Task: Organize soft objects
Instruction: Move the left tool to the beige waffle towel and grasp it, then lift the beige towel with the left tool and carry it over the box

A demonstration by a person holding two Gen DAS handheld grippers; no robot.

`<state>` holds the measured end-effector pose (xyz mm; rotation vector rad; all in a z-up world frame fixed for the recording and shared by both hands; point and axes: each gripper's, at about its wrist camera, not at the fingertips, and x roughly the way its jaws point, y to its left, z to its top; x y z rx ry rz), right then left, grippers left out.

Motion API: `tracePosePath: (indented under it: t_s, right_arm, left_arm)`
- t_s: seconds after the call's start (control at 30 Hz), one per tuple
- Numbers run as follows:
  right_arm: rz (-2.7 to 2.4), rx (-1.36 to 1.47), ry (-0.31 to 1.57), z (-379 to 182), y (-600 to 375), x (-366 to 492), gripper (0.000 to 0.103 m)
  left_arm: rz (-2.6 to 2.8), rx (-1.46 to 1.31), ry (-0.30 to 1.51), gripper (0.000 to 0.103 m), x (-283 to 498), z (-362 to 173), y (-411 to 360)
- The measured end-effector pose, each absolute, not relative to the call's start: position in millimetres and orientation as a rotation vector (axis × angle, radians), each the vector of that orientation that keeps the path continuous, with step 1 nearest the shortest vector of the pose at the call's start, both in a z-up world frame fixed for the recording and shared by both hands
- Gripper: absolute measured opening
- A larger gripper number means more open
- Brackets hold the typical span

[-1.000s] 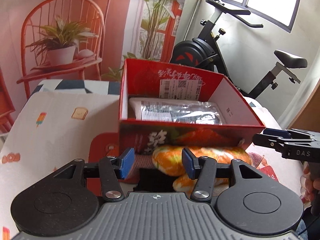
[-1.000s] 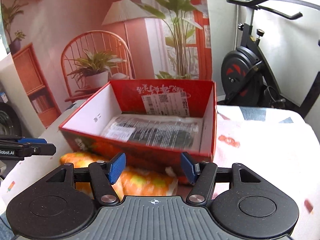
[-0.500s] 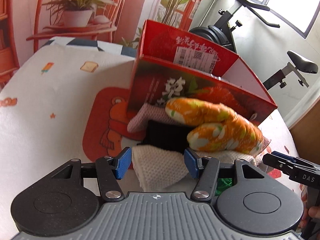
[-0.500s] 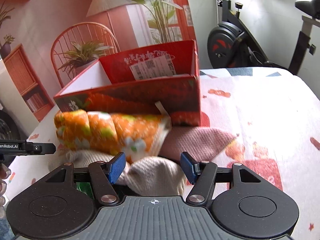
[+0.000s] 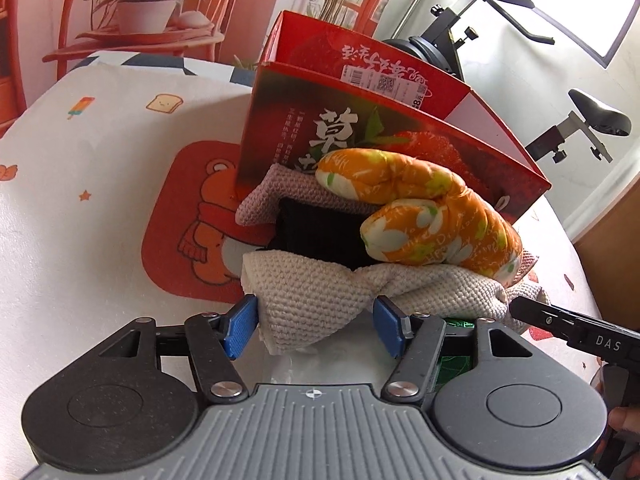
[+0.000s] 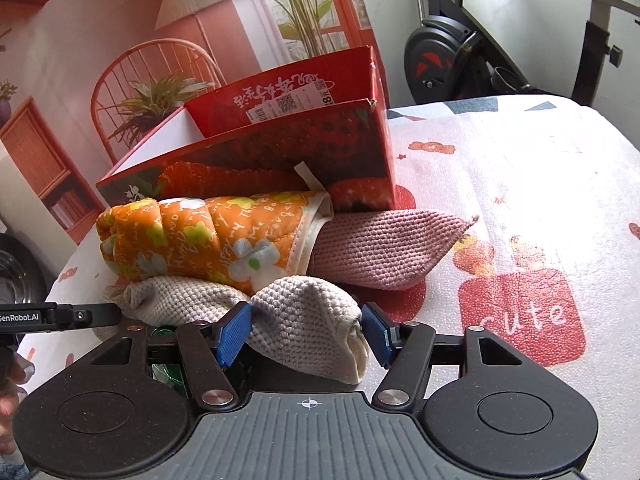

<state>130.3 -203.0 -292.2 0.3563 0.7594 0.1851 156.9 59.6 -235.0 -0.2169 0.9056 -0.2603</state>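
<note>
Both grippers, left (image 5: pixel 316 330) and right (image 6: pixel 306 336), have dropped from box (image 5: pixel 384 136) height to the pile, jaws apart around opposite ends of the beige cloth (image 5: pixel 360 284) (under the orange mitt (image 5: pixel 432 208)), so close together, lift level.

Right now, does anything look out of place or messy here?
Yes: the orange floral quilted mitt, pink knitted cloth and beige knitted cloth lie heaped against the red cardboard box, outside it.

- Left gripper (image 5: pixel 314 326): black linkage arms, blue ribbed pads, silver pivot screws, grey ridged body.
- Right gripper (image 6: pixel 306 334): same build; "DAS" marking.
</note>
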Motion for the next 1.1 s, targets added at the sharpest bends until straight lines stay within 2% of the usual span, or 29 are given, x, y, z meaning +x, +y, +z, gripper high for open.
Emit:
tracePosePath:
  t_s: [0.17,0.33,0.53,0.63,0.67,0.8,1.1]
  right_arm:
    - [0.196,0.366,0.761,-293,-202,131,0.055]
    - [0.204,0.369,0.761,-293,-201,131,0.049]
    - [0.218,0.389,0.755,-293,-203,129,0.036]
    - [0.214,0.39,0.746,-292,-203,128,0.026]
    - [0.214,0.396,0.742,-291,-204,127,0.023]
    - [0.227,0.397,0.718,-287,-203,123,0.019]
    - [0.272,0.4,0.584,-262,-201,111,0.018]
  left_arm:
    - [-0.26,-0.227,0.92,0.064,156,-240,59]
    - [-0.259,-0.273,0.917,0.054,154,-243,65]
    - [-0.233,-0.28,0.889,0.041,149,-240,66]
    - [-0.229,-0.261,0.873,0.025,146,-238,64]
    - [-0.226,-0.249,0.867,0.016,146,-237,63]
    - [-0.22,-0.242,0.833,0.013,141,-231,65]
    - [-0.192,-0.181,0.673,0.011,126,-197,67]
